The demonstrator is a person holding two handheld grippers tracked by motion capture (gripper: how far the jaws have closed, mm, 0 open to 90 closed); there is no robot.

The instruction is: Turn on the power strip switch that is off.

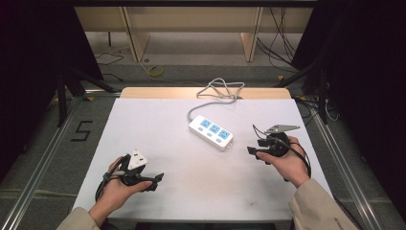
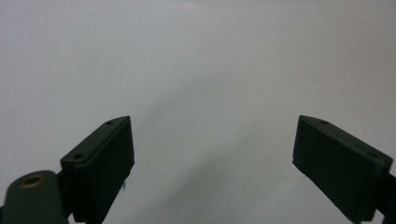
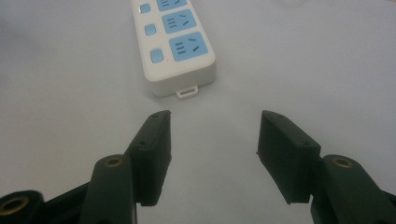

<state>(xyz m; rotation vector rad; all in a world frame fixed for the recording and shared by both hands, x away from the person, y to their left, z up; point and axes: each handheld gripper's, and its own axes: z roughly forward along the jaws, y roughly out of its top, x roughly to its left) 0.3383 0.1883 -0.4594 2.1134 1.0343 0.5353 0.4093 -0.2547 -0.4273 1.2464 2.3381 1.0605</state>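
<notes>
Near edge: my left gripper (image 1: 152, 181) sits low over the white tabletop (image 1: 158, 120), jaws wide apart, nothing between them. Right gripper (image 1: 252, 152) at right, jaws also spread, empty, aimed at the white three-socket power strip with blue faces (image 1: 211, 132), which lies mid-tabletop, just beyond the tips, apart.

Risks, my read: the strip is light and could skid or twist when nudged; its grey cable (image 1: 218, 91) trailing off the far edge could drag it.

No brand legible. A black "5" (image 1: 82, 131) marks the floor at left.
</notes>
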